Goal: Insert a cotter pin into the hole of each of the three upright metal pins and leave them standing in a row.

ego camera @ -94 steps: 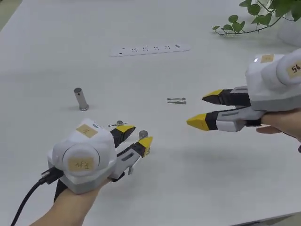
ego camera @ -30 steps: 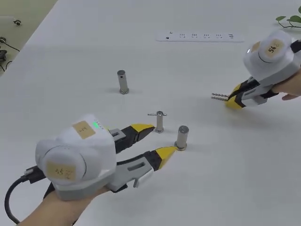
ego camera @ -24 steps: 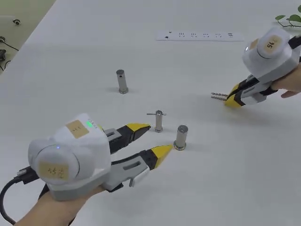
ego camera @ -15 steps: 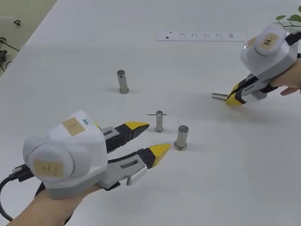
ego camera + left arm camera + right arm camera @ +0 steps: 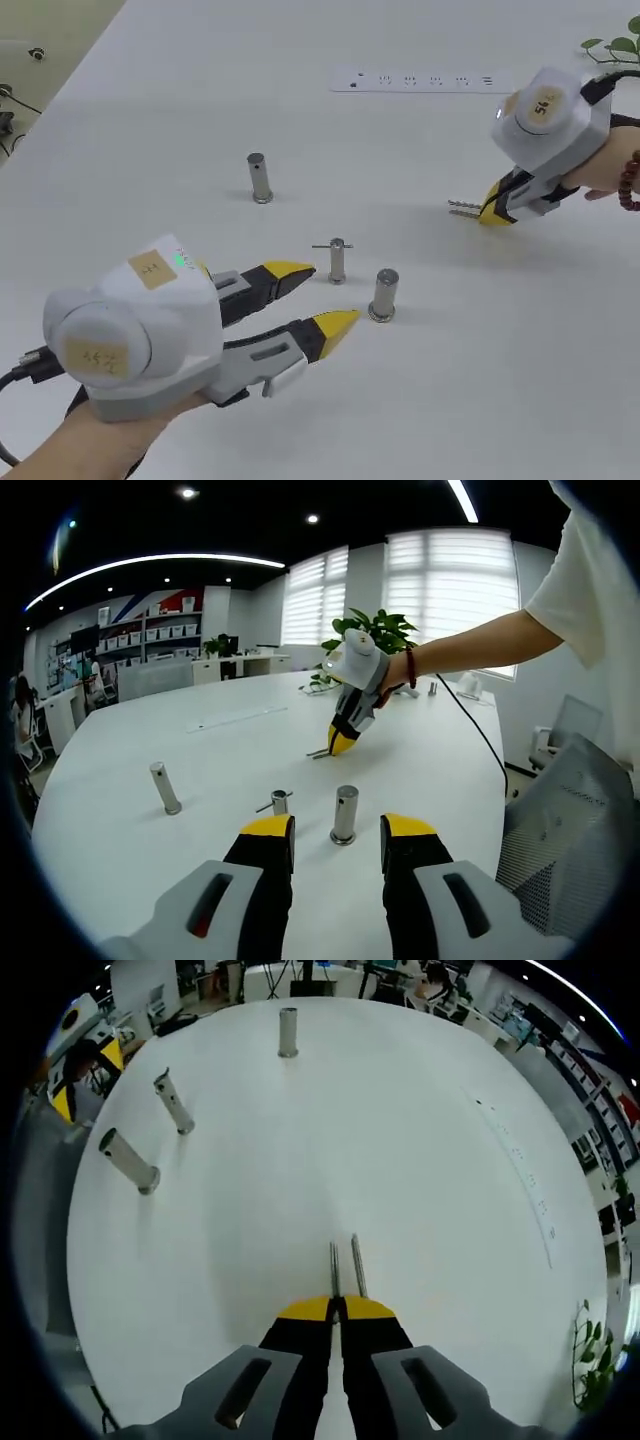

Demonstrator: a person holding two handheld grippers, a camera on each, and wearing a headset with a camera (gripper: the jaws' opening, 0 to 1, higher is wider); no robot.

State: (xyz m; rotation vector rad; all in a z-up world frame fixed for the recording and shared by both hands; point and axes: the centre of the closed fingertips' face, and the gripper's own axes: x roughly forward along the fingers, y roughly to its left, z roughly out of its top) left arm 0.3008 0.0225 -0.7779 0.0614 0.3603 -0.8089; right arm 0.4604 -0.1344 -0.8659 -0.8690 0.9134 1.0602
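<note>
Your left gripper (image 5: 311, 296) is hovering low over the plain white tabletop (image 5: 150, 120) with its yellow-tipped jaws spread apart, gripping nothing. Right ahead of it, a bare grey upright metal pin (image 5: 383, 294) is standing just off the tip of the right-hand jaw. In the left gripper view that pin is sitting in line with the gap between the two jaws, not touching either. Just beyond the other jaw tip, a grey upright metal pin with a thin cotter pin through its top (image 5: 337, 260) is standing close beside the bare one, with the cotter pin lying crosswise through the hole. A third grey upright metal pin (image 5: 259, 178) is standing well apart from those two, further ahead and off to the left of that gripper.

Your right gripper (image 5: 491, 214) is tipping down toward the table, well off to the right of all three upright pins. Its jaws are clamped together on two thin silver cotter pins (image 5: 463, 208). In the right gripper view those two are poking straight out from between the yellow tips, side by side, pointing roughly toward the upright pins. Can't tell if they're touching the table, honestly. Beyond that gripper, a flat white power strip (image 5: 415, 80) is lying on the table, and some green plant leaves (image 5: 612, 45) are peeking in at the far corner.
</note>
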